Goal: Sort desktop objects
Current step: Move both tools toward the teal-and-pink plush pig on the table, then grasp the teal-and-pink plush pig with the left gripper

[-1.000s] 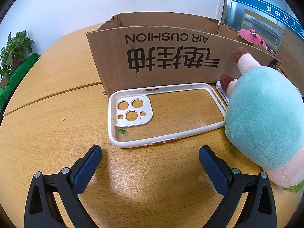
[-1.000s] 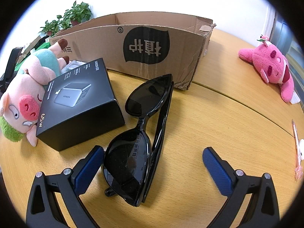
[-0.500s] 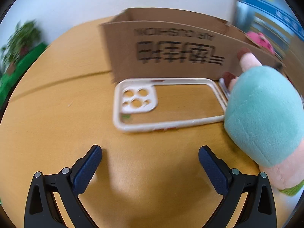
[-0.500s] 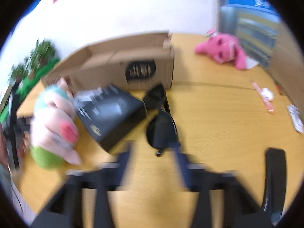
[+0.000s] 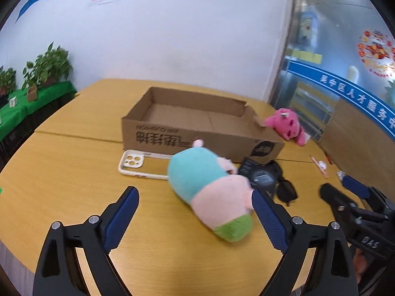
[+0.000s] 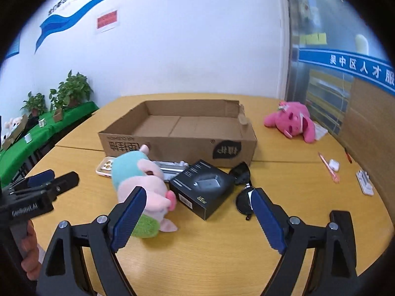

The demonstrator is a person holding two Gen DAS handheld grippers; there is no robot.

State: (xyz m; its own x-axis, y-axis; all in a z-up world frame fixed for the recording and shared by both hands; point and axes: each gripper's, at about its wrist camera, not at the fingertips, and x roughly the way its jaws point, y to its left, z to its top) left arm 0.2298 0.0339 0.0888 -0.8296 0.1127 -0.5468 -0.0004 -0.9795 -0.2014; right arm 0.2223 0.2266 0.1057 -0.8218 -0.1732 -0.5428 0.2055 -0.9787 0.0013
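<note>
An open cardboard box (image 5: 197,120) (image 6: 177,123) stands on the round wooden table (image 5: 61,172). In front of it lie a white phone case (image 5: 138,165), a teal, pink and green pig plush (image 5: 205,185) (image 6: 138,172), a black charger box (image 6: 205,187) and black sunglasses (image 6: 242,175). My left gripper (image 5: 195,194) hangs above the table's near side, its jaws wide and closing, with nothing between them. My right gripper (image 6: 198,193) hovers near the charger box and sunglasses, its jaws opening and holding nothing.
A pink plush (image 6: 291,123) lies right of the box. Further right are a pink pen (image 6: 329,170), a small white case (image 6: 333,164) and a white item (image 6: 364,181). A silver object (image 6: 170,166) lies behind the pig plush. Potted plants (image 5: 47,66) stand at far left.
Both grippers have pulled back and risen, so the whole box and table now show. The right jaws stood close together half a second ago and have spread again. The sunglasses stay on the table.
</note>
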